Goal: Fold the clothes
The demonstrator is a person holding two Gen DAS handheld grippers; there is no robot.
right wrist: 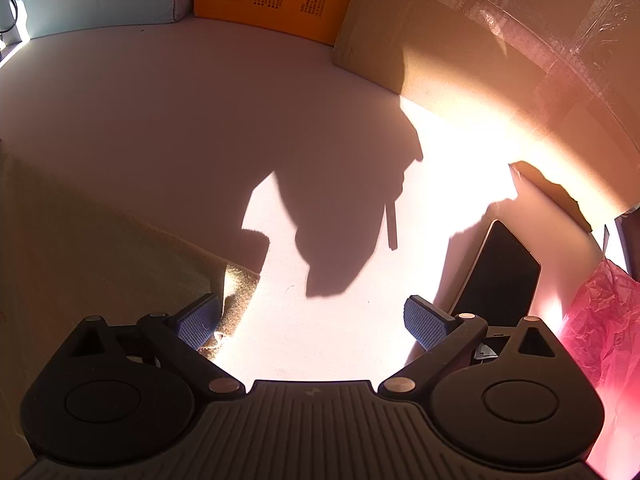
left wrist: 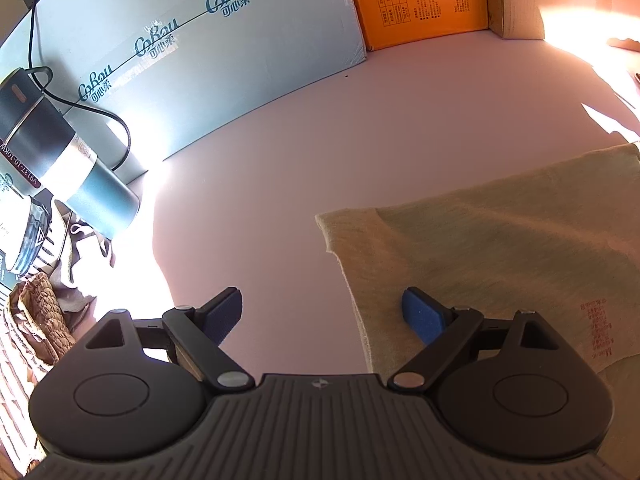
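Observation:
A pale yellow-green garment point(left wrist: 492, 248) lies flat and folded on the white table, at the right of the left wrist view, with red printed text near its lower right. My left gripper point(left wrist: 322, 312) is open and empty, straddling the garment's left edge, its right finger point(left wrist: 422, 316) over the cloth. In the right wrist view the same garment point(right wrist: 100, 240) lies at the left in shadow. My right gripper point(right wrist: 312, 320) is open and empty over the garment's right edge, its left finger point(right wrist: 196, 322) by the cloth.
A pale blue box point(left wrist: 192, 52), an orange box point(left wrist: 420, 0) and a cardboard box point(right wrist: 500, 52) line the table's back. A dark cylindrical device with a cable point(left wrist: 60, 160) and cloths point(left wrist: 40, 312) sit left. A phone point(right wrist: 500, 272) and pink plastic bag point(right wrist: 600, 340) lie right.

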